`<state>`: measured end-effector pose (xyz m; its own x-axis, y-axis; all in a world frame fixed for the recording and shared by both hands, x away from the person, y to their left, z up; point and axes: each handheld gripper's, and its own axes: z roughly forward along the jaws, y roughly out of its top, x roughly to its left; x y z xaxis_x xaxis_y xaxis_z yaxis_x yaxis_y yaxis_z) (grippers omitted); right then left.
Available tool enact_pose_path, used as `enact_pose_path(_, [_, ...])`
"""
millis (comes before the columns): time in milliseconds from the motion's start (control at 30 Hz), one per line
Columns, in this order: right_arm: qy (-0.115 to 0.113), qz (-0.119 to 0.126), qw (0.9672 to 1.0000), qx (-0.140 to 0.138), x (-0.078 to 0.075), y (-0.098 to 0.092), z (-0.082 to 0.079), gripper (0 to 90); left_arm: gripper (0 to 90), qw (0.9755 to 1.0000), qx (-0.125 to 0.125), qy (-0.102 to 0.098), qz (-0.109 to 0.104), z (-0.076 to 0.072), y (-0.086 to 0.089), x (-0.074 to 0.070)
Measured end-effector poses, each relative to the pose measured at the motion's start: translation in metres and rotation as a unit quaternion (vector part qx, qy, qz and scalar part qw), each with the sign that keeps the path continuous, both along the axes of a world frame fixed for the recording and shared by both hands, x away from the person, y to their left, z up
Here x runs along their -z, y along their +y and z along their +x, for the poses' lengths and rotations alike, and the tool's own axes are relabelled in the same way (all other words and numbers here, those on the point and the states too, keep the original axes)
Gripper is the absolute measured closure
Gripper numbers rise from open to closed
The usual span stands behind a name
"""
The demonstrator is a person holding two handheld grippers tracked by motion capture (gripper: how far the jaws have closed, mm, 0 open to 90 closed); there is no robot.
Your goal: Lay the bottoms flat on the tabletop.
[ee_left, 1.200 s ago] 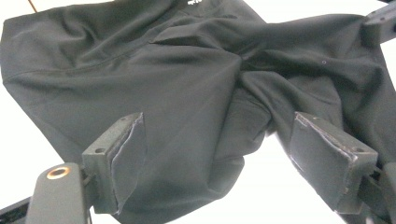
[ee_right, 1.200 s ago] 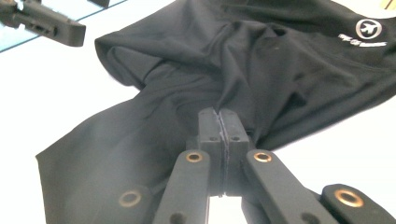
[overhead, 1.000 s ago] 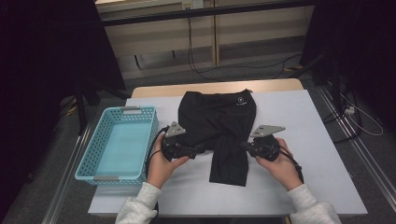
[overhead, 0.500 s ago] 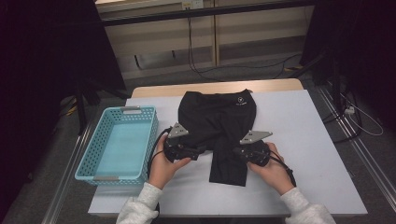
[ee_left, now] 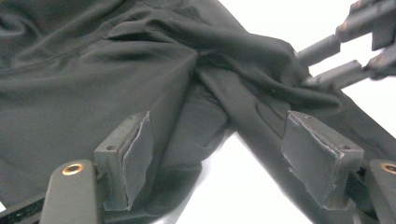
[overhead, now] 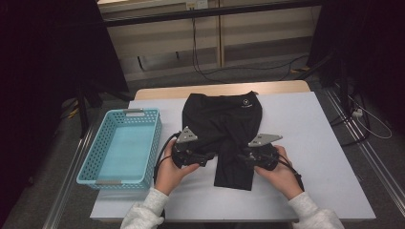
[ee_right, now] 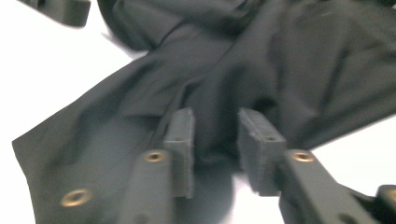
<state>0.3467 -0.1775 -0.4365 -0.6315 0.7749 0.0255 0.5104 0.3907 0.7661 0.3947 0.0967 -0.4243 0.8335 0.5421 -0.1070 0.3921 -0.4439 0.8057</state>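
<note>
A black garment (overhead: pixel 222 114) lies spread on the white table (overhead: pixel 315 143), with one narrow leg hanging toward the front edge. My left gripper (overhead: pixel 209 155) lies at the leg's left side and points right. Its jaws stand wide apart and have just been closing a little. A fold of the black cloth (ee_left: pixel 205 107) lies loose between the pads (ee_left: pixel 135 158). My right gripper (overhead: pixel 242 156) faces it from the leg's right side. Its jaws have just been opening. A narrow gap shows between its pads (ee_right: pixel 180 144), with the cloth (ee_right: pixel 303 60) under them and unpinched.
A light blue plastic basket (overhead: pixel 123 145) stands with nothing in it at the table's left edge. Bare white tabletop spreads to the right of the garment and along the front. Cables run over the floor behind the table.
My right hand has edged left, in over the garment's leg. My left hand has kept its place.
</note>
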Motion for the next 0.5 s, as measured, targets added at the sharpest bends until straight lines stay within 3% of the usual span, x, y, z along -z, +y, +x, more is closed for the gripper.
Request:
enact_pose_path(200, [-0.013, 0.010, 0.9989, 0.044, -0.006, -0.027, -0.002, 46.7, 28.6, 0.9998, 0.013, 0.016, 0.004, -0.004, -0.006, 0.004])
enact_pose_path(267, [-0.014, 0.008, 0.9985, 0.051, -0.005, -0.033, -0.003, 45.5, 34.6, 0.9994, 0.021, 0.029, 0.004, -0.005, -0.010, 0.006])
enact_pose_path(333, [-0.017, 0.003, 0.9980, 0.060, -0.005, -0.036, -0.004, 41.5, 36.3, 0.9991, 0.025, 0.028, 0.022, -0.007, -0.014, 0.010])
enact_pose_path(500, [-0.018, -0.007, 0.9981, 0.058, -0.003, -0.037, -0.005, 42.8, 44.0, 0.9984, 0.032, 0.037, 0.027, -0.009, -0.020, 0.019])
